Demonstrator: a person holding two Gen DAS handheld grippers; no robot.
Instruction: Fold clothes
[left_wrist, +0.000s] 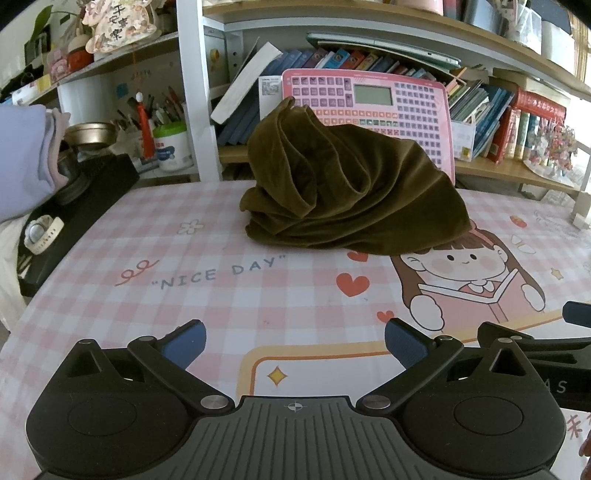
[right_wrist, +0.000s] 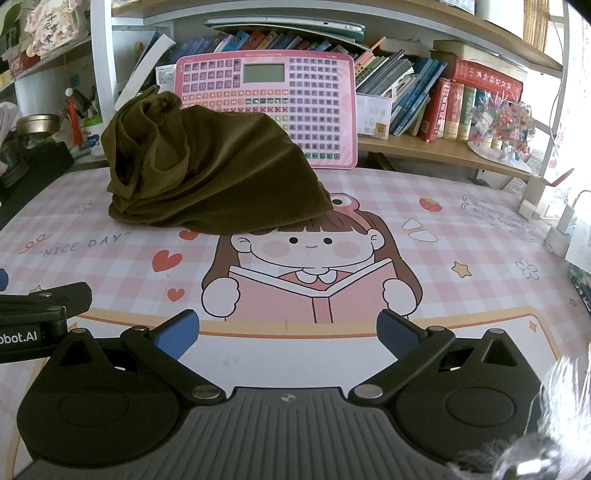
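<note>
1. My left gripper (left_wrist: 295, 345) and right gripper (right_wrist: 288, 334) both hover spread wide over the near part of the desk mat (left_wrist: 229, 306), holding nothing, well short of the garment.
2. The olive-brown garment (left_wrist: 343, 188) sits in a crumpled heap at the far side of the mat, just in front of the pink keyboard toy (left_wrist: 388, 110), its near hem touching the printed cartoon girl's head.
3. It looks like soft, velvety fabric: light, limp, likely to drape and slide rather than hold a crease. I judge the loose near hem the best place to pinch, one corner per gripper.
4. The right view shows the heap's left end with an opening like a sleeve or neck; the left view shows only folds there, but also a smartwatch (left_wrist: 42, 230) left of the heap.
</note>
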